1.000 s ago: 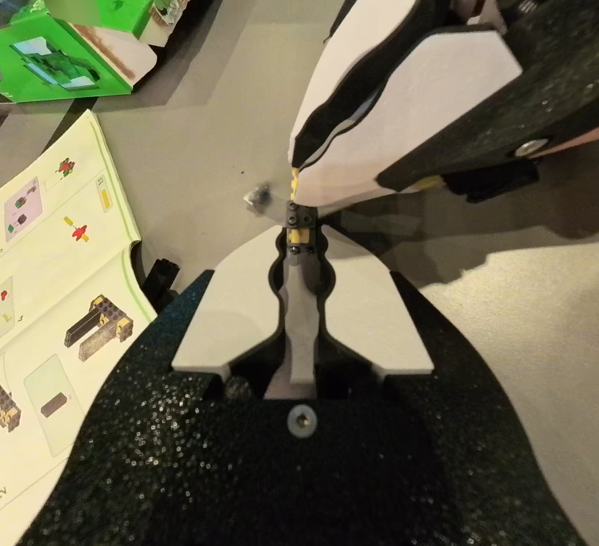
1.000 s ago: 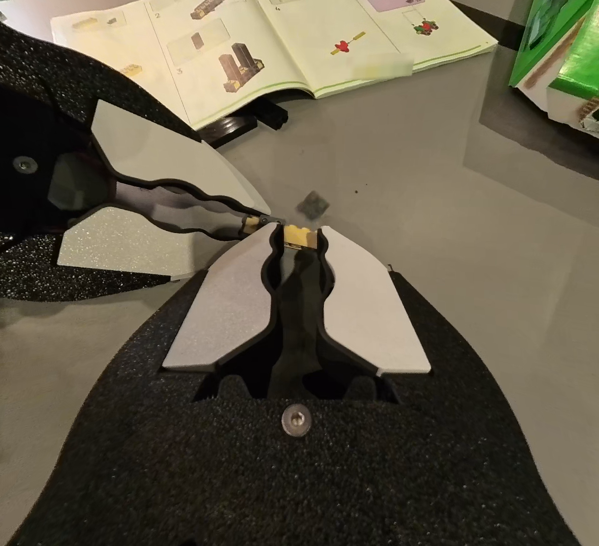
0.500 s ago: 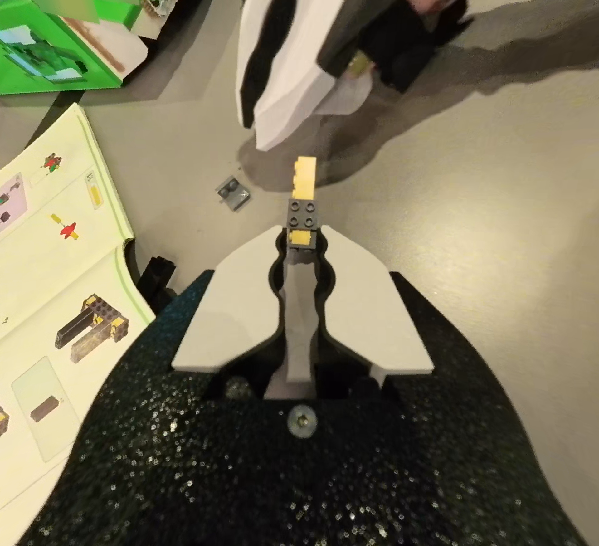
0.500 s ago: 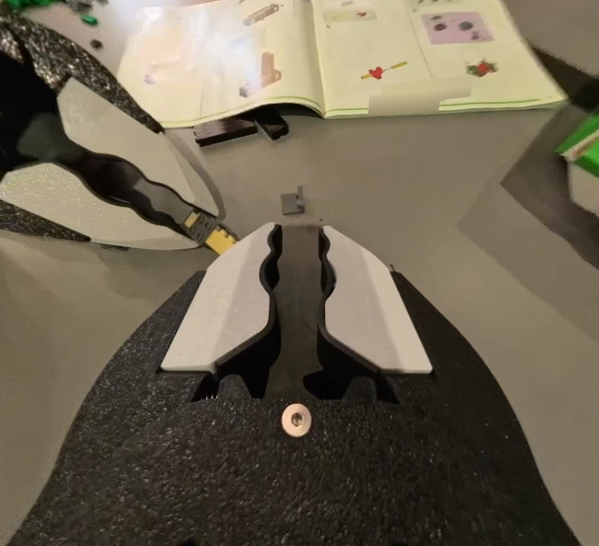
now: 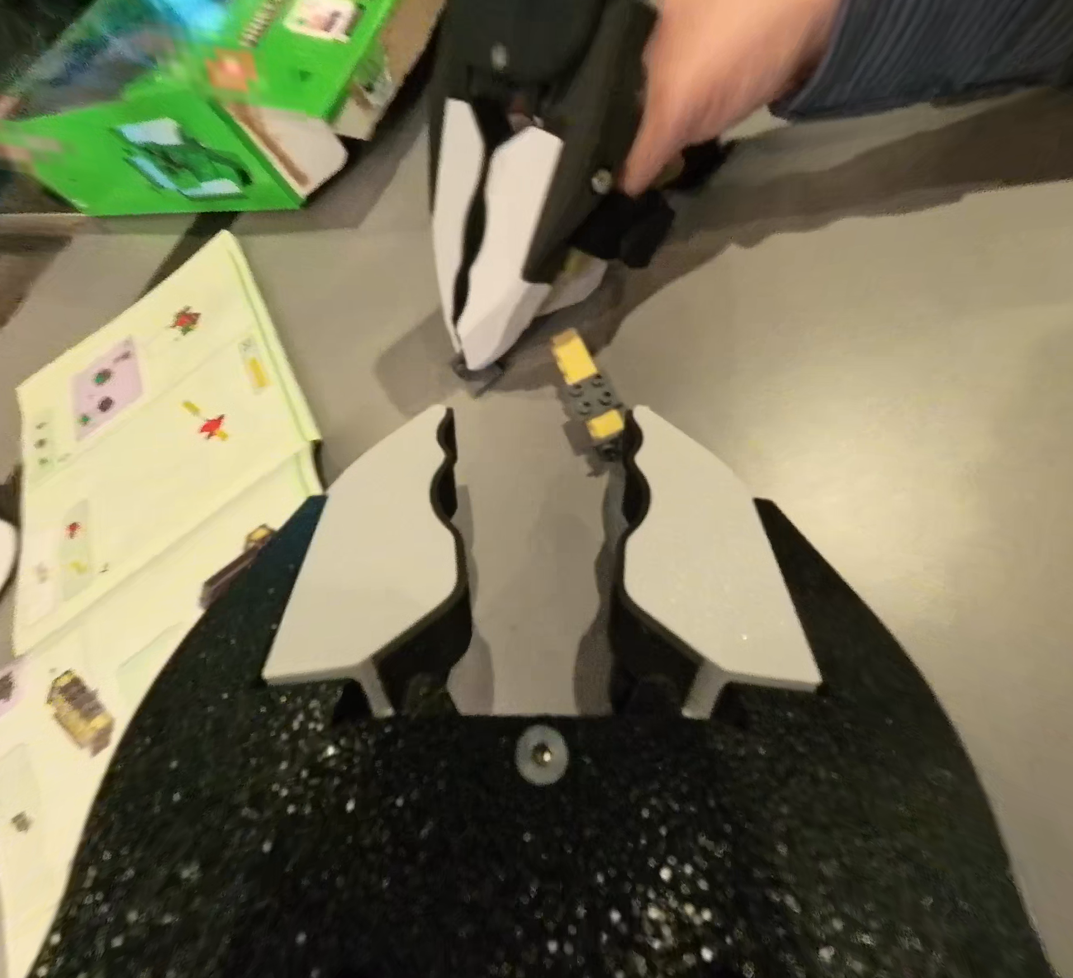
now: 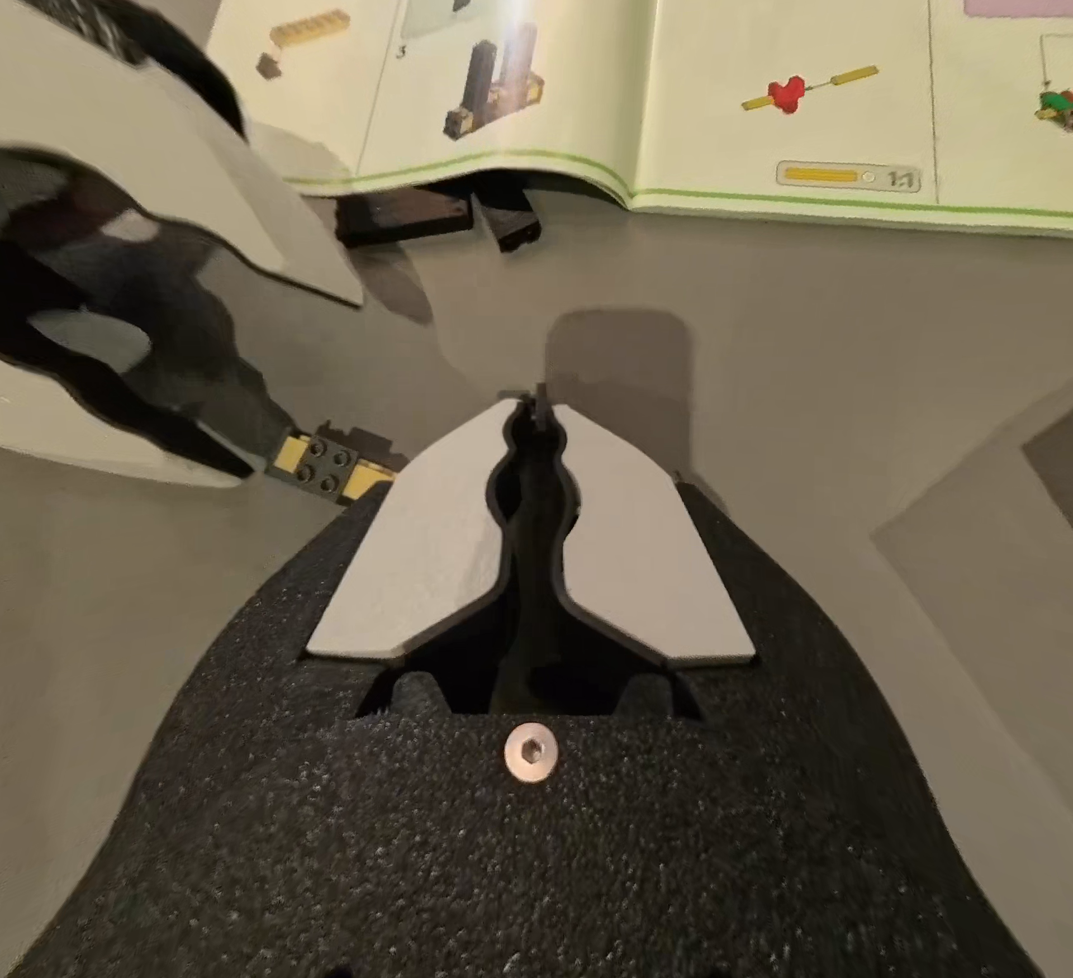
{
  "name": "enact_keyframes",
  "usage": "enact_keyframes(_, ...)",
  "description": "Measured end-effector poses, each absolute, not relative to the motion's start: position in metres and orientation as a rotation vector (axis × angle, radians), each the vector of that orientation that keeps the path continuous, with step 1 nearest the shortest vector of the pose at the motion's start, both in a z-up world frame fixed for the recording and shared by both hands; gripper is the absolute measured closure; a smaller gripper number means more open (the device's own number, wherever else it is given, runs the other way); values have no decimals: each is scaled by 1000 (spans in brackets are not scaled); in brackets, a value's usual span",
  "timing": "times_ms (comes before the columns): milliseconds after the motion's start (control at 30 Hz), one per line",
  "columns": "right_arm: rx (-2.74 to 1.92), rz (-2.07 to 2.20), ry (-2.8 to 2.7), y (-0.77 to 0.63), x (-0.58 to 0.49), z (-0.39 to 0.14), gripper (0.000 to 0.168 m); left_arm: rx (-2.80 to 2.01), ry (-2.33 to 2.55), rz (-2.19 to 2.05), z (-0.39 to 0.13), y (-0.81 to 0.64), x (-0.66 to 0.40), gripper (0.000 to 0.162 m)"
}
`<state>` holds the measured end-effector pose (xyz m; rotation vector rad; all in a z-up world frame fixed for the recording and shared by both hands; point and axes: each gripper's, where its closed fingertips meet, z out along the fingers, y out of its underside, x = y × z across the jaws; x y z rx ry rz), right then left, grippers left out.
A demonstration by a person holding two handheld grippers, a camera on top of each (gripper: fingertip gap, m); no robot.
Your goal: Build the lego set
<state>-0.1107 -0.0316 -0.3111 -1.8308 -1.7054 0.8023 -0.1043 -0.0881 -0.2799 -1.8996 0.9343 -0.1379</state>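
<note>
A small build of a yellow bar with a dark grey studded plate (image 5: pixel 587 398) rests against the inner side of my left gripper's right fingertip (image 5: pixel 644 427), low over the grey table. My left gripper (image 5: pixel 540 416) is open wide. It also shows in the right wrist view (image 6: pixel 308 387), with the build (image 6: pixel 325 465) at its lower fingertip. My right gripper (image 6: pixel 534 407) is shut on a small grey piece (image 6: pixel 537 398) at table level. The left wrist view shows the right gripper (image 5: pixel 467 361) tip-down on that small grey piece (image 5: pixel 479 375).
An open instruction booklet (image 5: pixel 162 427) lies to the left; in the right wrist view it (image 6: pixel 697 79) lies ahead. Dark bricks (image 6: pixel 406 213) stick out from under its edge. A green box (image 5: pixel 203 108) stands at the back left. A person's hand (image 5: pixel 726 50) holds the right gripper. The grippers' ends are close to 7 cm from one another.
My left gripper has opened, so the yellow and grey build is no longer clamped. My right gripper has come down onto the small grey piece and shut on it.
</note>
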Motion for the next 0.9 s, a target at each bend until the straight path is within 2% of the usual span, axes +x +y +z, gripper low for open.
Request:
enact_keyframes(67,-1740,769,-1690,-30,-114,-301,163,-1867,859,-140,-268,-83,-113,116)
enact_keyframes(200,-1275,765,-1562,-49,-121,-238,164,-1798,668,-275,-241,-79,-124,138)
enact_keyframes(333,-903,656,-1482,-81,-115,-197,164,-1769,566,-524,-228,-83,-120,143)
enact_keyframes(533,-722,493,-1458,-103,-113,-183,164,-1626,610,-777,-204,-101,-102,156)
enact_keyframes(767,-663,410,-1442,-104,-108,-180,164,-1542,598,-913,-190,-109,-97,146)
enact_keyframes(900,-648,405,-1444,-106,-108,-181,164,-1516,594,-904,-188,-110,-100,158)
